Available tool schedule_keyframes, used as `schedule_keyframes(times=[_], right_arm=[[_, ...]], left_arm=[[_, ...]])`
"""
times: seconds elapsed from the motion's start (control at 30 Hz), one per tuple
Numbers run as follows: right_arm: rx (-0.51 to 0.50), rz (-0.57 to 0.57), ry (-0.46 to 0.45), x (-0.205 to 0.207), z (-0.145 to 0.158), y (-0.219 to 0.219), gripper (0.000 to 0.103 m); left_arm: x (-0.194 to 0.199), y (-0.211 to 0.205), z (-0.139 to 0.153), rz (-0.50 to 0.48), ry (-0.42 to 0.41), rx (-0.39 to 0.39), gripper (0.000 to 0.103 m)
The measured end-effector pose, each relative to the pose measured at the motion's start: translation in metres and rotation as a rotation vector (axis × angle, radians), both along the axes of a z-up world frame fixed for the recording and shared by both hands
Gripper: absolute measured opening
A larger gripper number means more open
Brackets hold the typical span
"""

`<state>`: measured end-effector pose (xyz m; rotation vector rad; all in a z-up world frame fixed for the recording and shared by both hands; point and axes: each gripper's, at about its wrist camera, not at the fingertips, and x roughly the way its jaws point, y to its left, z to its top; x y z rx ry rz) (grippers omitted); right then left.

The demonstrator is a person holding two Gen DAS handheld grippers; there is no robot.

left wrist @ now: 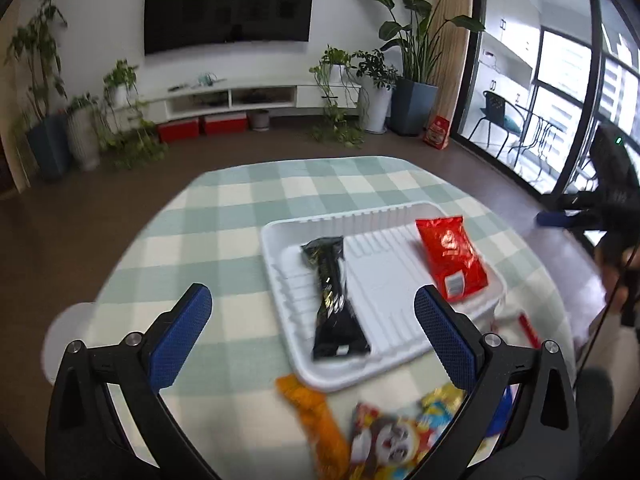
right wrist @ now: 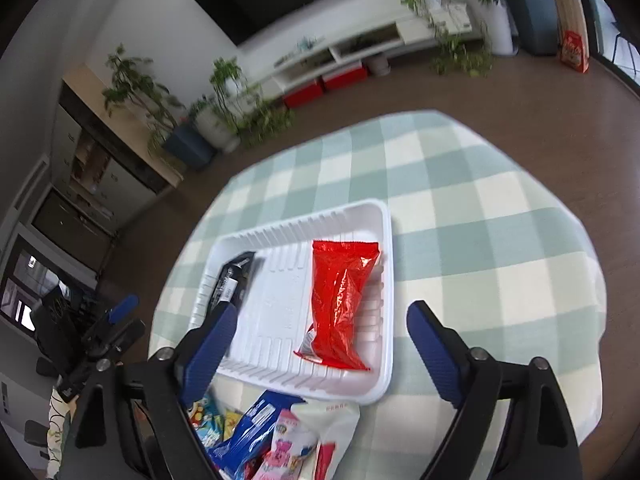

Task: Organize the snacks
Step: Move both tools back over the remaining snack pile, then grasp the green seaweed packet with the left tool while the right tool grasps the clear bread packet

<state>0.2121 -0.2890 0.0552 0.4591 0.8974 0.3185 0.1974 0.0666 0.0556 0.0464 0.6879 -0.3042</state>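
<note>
Both grippers, left (left wrist: 313,307) and right (right wrist: 320,324), are held tilted down above the tray (left wrist: 280,236), jaws spread and empty. Black pack (left wrist: 334,300) and red pack (left wrist: 452,258) are laid inside; checked cloth (right wrist: 480,220) is left bare far and right.

White wall with dark television (left wrist: 229,6), low white cabinet (left wrist: 256,98) (potted plants (left wrist: 416,60) beside), brown floor (left wrist: 100,208).

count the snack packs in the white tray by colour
black pack: 1
red pack: 1
total in the white tray: 2
More packs lie on the cloth outside the tray, too blurred and cut off to count. Both grippers, left and right, are open and empty.
</note>
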Motion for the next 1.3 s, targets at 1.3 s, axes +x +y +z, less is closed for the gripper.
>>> schedule_keyframes(times=[1.3], right_arm=[[0.092,-0.051,0.122,-0.222,-0.087,0.078,0.089]], left_arm=[[-0.155,-0.058,-0.115,-0.591,0.218,0.434,0.092]])
